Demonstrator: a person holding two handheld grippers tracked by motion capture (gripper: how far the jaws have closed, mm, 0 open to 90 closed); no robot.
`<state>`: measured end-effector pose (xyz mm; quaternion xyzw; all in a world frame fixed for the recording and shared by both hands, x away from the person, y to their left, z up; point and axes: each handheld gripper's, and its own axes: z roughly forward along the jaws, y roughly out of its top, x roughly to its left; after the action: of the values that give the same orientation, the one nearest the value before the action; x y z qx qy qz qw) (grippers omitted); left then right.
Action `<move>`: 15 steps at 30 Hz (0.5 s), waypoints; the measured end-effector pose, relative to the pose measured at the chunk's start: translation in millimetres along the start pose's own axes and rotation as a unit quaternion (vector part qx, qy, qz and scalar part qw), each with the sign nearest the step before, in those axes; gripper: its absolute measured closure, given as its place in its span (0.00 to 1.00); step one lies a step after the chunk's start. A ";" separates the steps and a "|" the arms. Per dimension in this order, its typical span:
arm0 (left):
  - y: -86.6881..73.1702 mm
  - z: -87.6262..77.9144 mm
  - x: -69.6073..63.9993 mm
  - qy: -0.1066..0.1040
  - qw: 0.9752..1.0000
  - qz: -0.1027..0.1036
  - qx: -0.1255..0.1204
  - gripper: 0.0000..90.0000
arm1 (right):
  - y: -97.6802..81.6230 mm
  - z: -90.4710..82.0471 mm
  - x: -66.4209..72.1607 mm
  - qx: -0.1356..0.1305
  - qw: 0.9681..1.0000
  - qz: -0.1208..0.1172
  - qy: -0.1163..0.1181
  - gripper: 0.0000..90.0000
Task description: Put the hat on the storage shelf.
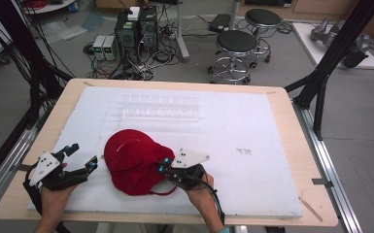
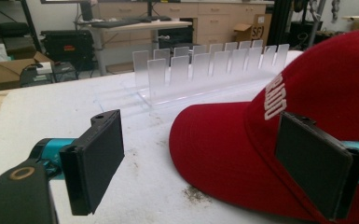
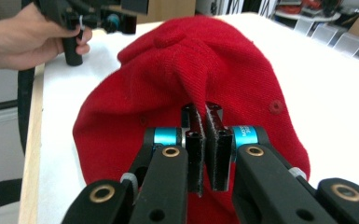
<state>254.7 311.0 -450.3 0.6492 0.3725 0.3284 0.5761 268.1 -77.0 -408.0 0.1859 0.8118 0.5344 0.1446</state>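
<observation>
One red cap (image 1: 133,167) lies on the white foam sheet (image 1: 252,131) between two grippers, with one clear slotted rack (image 1: 161,108) at its twelve o'clock. The cap is deep red knit cloth with white lettering on the front, a top button and a curved brim. The right gripper (image 3: 204,149), at the cap's four o'clock, has its jaws pinched tight on a fold of the crown, while the left gripper (image 1: 80,156), at nine o'clock, stands wide open, gripping nothing.
</observation>
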 end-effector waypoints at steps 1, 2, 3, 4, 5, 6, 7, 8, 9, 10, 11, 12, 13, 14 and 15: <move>0.0 0.0 0.0 0.000 1.000 0.000 0.000 0.18 | 0.0 0.0 0.0 0.000 1.000 0.000 0.000 0.97; 0.6 0.5 0.0 -0.002 1.000 0.001 0.005 0.18 | 2.8 -2.5 -2.0 -0.007 1.000 -0.004 0.000 0.97; 1.5 1.6 0.7 -0.010 1.000 0.002 0.016 0.18 | 3.9 -3.9 -2.9 -0.009 1.000 -0.004 -0.002 0.98; 1.5 1.6 0.7 -0.010 1.000 0.002 0.016 0.18 | 4.8 -5.1 -4.2 -0.013 1.000 -0.003 -0.003 0.98; 2.0 1.9 1.0 -0.014 1.000 0.004 0.019 0.18 | 5.8 -6.5 -5.3 -0.014 1.000 -0.001 -0.002 0.98; 2.7 2.2 1.2 -0.016 1.000 0.005 0.020 0.18 | 6.5 -7.4 -6.5 -0.017 1.000 0.000 -0.003 0.98; 3.5 2.6 1.5 -0.020 1.000 0.005 0.021 0.18 | 7.3 -8.5 -8.0 -0.018 1.000 -0.002 -0.004 0.98; 4.6 3.0 1.8 -0.024 0.999 0.006 0.022 0.18 | 8.0 -9.7 -9.1 -0.020 1.000 -0.001 -0.004 0.98; 6.0 3.5 1.8 -0.026 0.999 0.007 0.024 0.18 | 8.8 -10.7 -10.4 -0.022 1.000 -0.001 -0.005 0.98; 7.5 3.9 1.6 -0.030 0.999 0.008 0.026 0.18 | 9.5 -11.8 -11.2 -0.021 1.000 0.001 -0.007 0.98; 9.1 4.7 1.3 -0.035 0.999 0.008 0.025 0.18 | 10.3 -12.7 -12.2 -0.023 1.000 0.002 -0.006 0.98; 10.8 5.3 0.9 -0.039 0.999 0.011 0.026 0.18 | 11.1 -13.2 -13.3 -0.026 1.000 0.000 -0.007 0.98; 12.7 6.0 0.4 -0.044 0.999 0.012 0.028 0.18 | 11.6 -13.9 -14.4 -0.029 1.000 0.000 -0.008 0.98; 14.6 6.9 0.1 -0.050 0.998 0.015 0.030 0.18 | 12.3 -14.6 -15.3 -0.030 0.999 0.001 -0.009 0.98; 16.6 8.0 -0.5 -0.055 0.998 0.017 0.032 0.18 | 12.3 -14.6 -15.3 -0.030 0.999 0.001 -0.009 0.98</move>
<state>263.0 305.6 -434.8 0.6906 0.3393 0.2901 0.5690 277.3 -91.5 -390.4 0.1869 0.7937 0.5571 0.1575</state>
